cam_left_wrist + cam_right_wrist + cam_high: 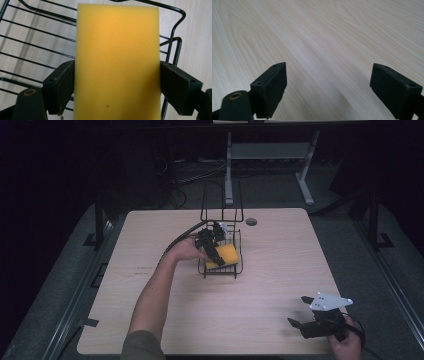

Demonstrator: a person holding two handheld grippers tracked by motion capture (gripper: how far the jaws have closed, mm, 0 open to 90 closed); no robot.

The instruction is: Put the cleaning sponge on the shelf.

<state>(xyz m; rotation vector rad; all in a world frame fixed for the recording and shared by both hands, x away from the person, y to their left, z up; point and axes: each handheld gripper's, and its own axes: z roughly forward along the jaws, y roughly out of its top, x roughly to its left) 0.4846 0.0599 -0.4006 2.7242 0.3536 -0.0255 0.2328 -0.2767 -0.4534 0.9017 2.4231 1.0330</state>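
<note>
Left arm stretched forward, left tool (216, 251) clamping yellow sponge (117, 62) over black wire rack (221, 267). Right tool (300, 312) low over bare surface (324, 37), jaws wide, nothing between.

Light wooden table (280, 270), dark room beyond

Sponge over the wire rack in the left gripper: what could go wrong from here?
1. The sponge is soft and held only by its sides; squeezed between the fingers, it may buckle or slip.
2. The wire rack looks light; a corner catching on a wire could tip or drag it.
3. The right gripper sits open, far away, so nothing steadies the rack.
</note>
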